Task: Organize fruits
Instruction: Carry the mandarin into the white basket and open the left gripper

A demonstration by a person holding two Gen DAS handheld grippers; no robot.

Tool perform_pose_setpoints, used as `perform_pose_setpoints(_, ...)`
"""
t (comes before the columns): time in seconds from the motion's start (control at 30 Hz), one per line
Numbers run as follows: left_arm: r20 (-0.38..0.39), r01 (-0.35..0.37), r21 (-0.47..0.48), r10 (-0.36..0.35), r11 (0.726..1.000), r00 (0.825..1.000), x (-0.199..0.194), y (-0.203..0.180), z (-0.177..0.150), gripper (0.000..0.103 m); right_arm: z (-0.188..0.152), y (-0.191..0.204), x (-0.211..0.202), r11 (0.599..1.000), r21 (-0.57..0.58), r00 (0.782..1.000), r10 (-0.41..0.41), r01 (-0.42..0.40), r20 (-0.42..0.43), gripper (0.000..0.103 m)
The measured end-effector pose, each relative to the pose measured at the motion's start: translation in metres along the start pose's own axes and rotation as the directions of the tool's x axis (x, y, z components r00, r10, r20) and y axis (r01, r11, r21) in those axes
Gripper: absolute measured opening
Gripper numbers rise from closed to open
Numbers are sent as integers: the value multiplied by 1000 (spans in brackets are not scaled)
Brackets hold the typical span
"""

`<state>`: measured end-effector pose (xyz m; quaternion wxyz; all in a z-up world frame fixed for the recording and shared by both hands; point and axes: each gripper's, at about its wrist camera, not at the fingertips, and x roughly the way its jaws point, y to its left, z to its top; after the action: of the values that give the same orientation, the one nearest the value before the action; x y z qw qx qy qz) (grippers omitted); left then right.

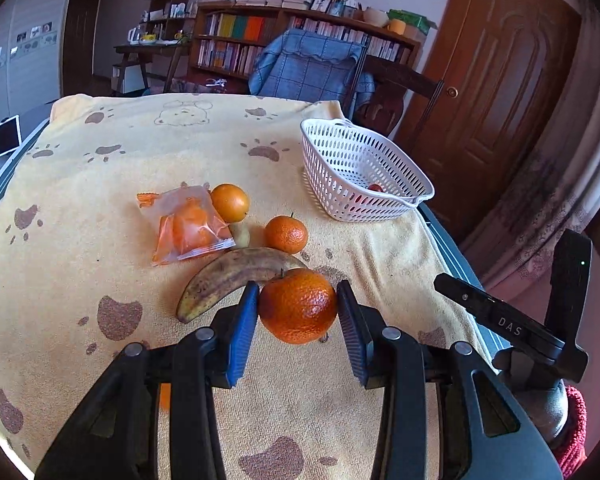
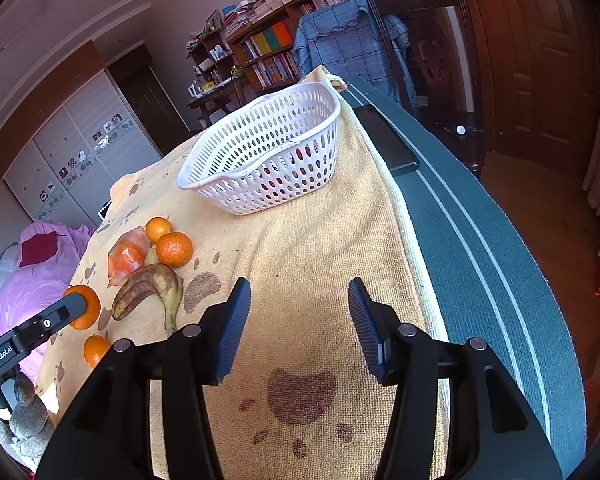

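In the left wrist view, the left tongs (image 1: 298, 306) are clenched on a large orange (image 1: 298, 307), both blue pads pressed to its sides, lifted just above the yellow paw-print towel (image 1: 100, 200) on the table. Beyond it lie a spotted banana (image 1: 224, 280), a smaller mandarin (image 1: 286, 235), a round orange fruit (image 1: 230, 202) and a clear packet of orange pieces (image 1: 188, 224). The white basket (image 1: 340, 168) stands further right, something red inside. In the right wrist view, the right tongs (image 2: 298, 320) are released, nothing between the pads, hovering over bare towel near the table's edge, the basket ahead of them.
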<state>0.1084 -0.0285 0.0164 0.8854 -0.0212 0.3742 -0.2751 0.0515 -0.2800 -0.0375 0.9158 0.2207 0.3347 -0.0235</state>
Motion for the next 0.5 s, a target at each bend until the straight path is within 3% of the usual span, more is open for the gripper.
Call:
perform_pose_setpoints(0.3, -5, 77, 35, -77, 996, 997, 44, -17, 58, 40, -1, 0, 0, 1000, -2, 1000, -5, 5, -3, 53)
perform_pose_setpoints(0.5, -9, 101, 53, -100, 993, 995, 63, -23, 85, 40, -2, 2, -1, 1000, -16, 1000, -16, 17, 8, 59)
